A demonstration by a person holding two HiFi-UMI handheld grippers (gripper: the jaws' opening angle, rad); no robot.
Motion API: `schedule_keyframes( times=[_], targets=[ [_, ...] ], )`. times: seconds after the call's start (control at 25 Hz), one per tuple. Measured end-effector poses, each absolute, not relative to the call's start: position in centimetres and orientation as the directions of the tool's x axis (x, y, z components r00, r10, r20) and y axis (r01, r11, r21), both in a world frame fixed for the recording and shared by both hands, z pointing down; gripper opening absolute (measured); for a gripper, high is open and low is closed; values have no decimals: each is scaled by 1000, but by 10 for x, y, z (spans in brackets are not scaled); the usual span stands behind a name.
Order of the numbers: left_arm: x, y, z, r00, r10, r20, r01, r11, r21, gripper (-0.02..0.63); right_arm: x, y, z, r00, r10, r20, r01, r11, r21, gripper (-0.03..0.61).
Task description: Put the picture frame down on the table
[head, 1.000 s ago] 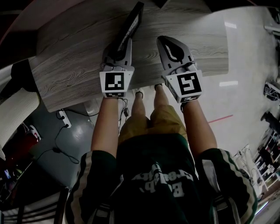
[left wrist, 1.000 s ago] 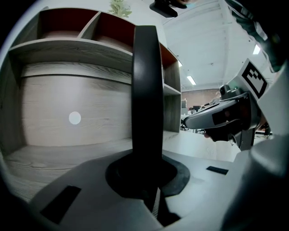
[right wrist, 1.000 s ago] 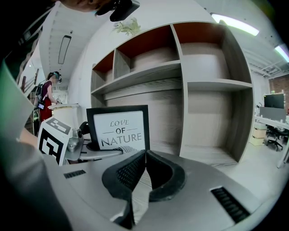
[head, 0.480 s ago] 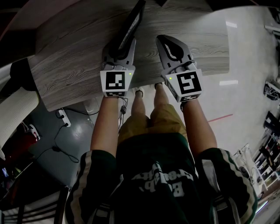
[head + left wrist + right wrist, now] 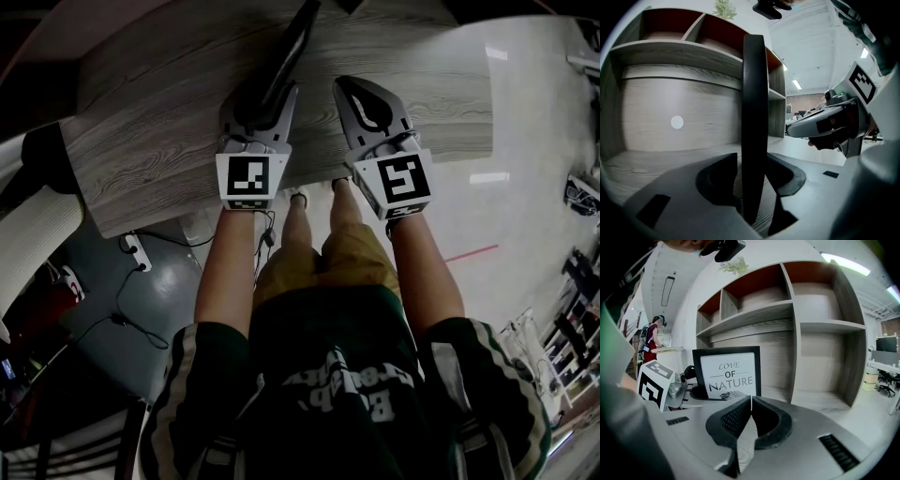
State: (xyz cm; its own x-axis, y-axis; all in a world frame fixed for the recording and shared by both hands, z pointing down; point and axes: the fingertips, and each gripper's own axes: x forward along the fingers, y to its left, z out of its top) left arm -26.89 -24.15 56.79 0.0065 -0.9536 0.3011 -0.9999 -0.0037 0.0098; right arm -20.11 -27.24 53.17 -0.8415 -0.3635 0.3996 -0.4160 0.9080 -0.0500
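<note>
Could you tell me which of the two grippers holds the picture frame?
The left gripper: its fingers clamp the picture frame edge-on; the right gripper is shut, empty.

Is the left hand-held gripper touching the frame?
Touching. The left gripper view shows the frame edge-on, pinched between the two jaws of the left hand-held gripper.

Table: grey wood-grain table [image 5: 141, 141], across the upper part of the view.
Frame: black picture frame [image 5: 292, 47], seen edge-on, slanting away over the table.
Left gripper: grey left gripper [image 5: 267, 98] with a marker cube, clamped on the frame's near end.
Right gripper: grey right gripper [image 5: 361, 89], just beside the left, tips together, over the table's near edge.
Person: bare forearms, dark green shirt [image 5: 328, 375], mustard shorts.
Floor: glossy pale floor [image 5: 534, 216] at right; white power strip [image 5: 138, 251] with a black cable at left.
</note>
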Motion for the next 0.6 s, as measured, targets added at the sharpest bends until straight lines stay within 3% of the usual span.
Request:
schedule_keyframes(
  times=[0.6],
  targets=[
    [-266, -227, 543, 29, -969, 247, -999, -22, 34, 193, -199, -257, 512, -837, -387, 387, -430, 902, -27, 35]
  ],
)
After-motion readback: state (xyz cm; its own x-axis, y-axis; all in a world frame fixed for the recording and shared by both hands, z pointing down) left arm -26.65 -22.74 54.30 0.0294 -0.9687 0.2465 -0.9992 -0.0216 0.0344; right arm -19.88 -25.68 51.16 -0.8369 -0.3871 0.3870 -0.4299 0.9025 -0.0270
